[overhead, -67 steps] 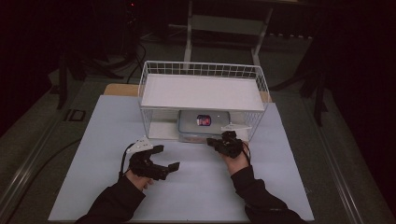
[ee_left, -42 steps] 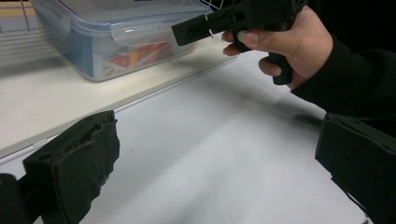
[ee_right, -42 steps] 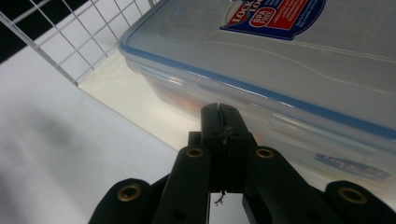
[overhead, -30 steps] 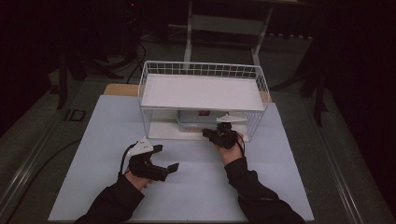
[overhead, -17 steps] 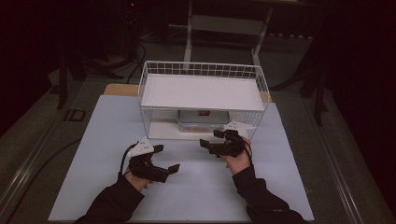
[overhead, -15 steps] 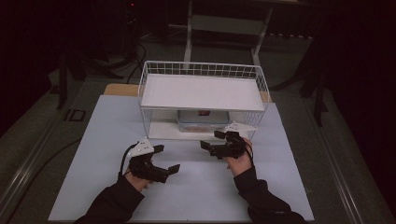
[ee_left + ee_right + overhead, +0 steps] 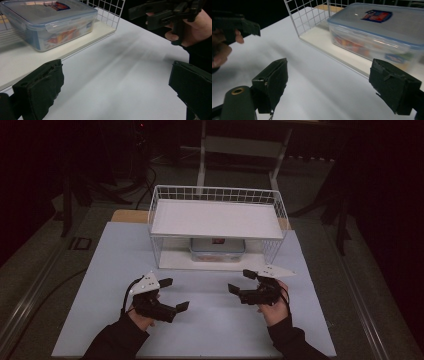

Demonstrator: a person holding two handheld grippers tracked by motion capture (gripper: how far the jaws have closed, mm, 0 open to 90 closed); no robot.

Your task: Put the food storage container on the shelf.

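- The food box (image 7: 217, 249), a clear plastic one with a clip-on lid, sits on the lower shelf of the white wire rack (image 7: 216, 218) at the far middle of the bench (image 7: 210, 320); nothing grips it, and it lies flat with its lid on
- The right hand-held gripper (image 7: 239, 281) is on the near right, in front of the rack and well apart from the box; its jaws have just been opening and now stand wide apart with nothing between them, as the right gripper view shows
- The left hand-held gripper (image 7: 175, 294) rests low on the near left of the bench, its jaws also spread and empty; the left gripper view has the box (image 7: 47, 22) to the far left
- By my reading, the step in hand is the release, with the box placed under the upper shelf
- The next move, I judge, calls for drawing both hands clear toward the near edge without catching the rack's wire front; if the box needs squaring, a light push on its near side would do
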